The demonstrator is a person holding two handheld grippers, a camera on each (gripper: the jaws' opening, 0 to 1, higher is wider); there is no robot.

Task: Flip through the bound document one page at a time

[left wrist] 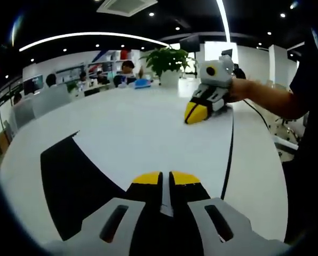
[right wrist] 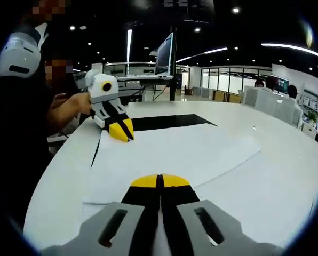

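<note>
1. The left hand-held gripper (left wrist: pixel 166 177) has its yellow-tipped jaws pressed together with only a thin seam between them, holding nothing. It sits low over the bound document (left wrist: pixel 143 136), right at the document's near edge.

2. The right hand-held gripper (right wrist: pixel 159 181) is likewise closed, its yellow tips meeting, with nothing between them. It rests at the opposite edge of the bound document, so the two tools face each other across the pages.

3. The relation that counts: the document lies flat on the counter (right wrist: pixel 287 181) between the two grippers, directly ahead of each. In the right gripper view its long axis runs from the right hand-held gripper out toward the left one, which touches down near the far corner, beside the dark spine line.

4. Judging by this, both are about equally near a page edge. The right one sits by the loose, slightly raised sheet edge and looks better placed to lift a page.

5. The top sheet is plain white paper, matte and thin, with a faint shadow under its free edge. A black cover or backing (left wrist: pixel 68 186) shows past the white page on one side, flat and dull.

6. The counter is smooth, white and rounded, slightly glossy.

7. Beyond the document, a potted plant (left wrist: pixel 168 63) stands at the counter's far end, and a monitor (right wrist: pixel 166 55) rises behind the other side.
</note>
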